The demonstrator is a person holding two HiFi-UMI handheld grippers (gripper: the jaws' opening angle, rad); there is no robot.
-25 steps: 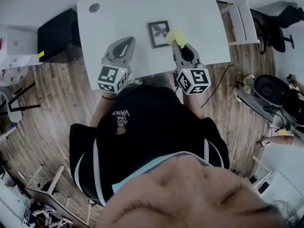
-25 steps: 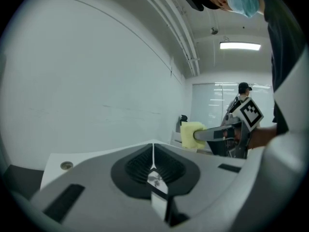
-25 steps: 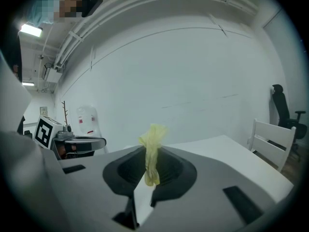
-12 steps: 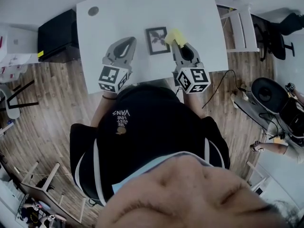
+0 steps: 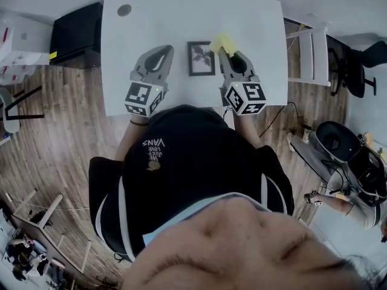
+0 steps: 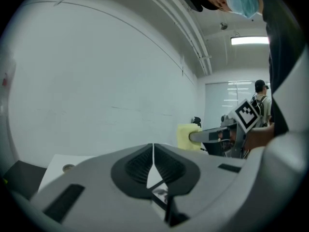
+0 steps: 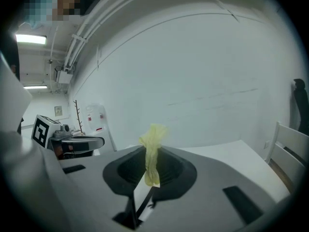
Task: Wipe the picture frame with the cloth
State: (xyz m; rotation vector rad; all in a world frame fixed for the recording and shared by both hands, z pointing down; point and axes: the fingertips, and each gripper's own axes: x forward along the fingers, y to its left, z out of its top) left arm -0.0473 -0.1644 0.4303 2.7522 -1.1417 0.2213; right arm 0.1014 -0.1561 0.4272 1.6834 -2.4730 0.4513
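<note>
One wiping stroke appears due: right gripper (image 5: 224, 52) pinches crumpled yellow cloth (image 5: 222, 42) at black square picture frame's (image 5: 201, 58) two o'clock; left gripper (image 5: 162, 49) clenched, empty.

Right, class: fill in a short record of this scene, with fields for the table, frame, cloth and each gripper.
table: white, bears the frame
picture frame: lies flat between the two grippers
cloth: yellow, by the frame's far right corner; contact unclear
left gripper: jaws together, nothing between them
right gripper: shut on the cloth
</note>
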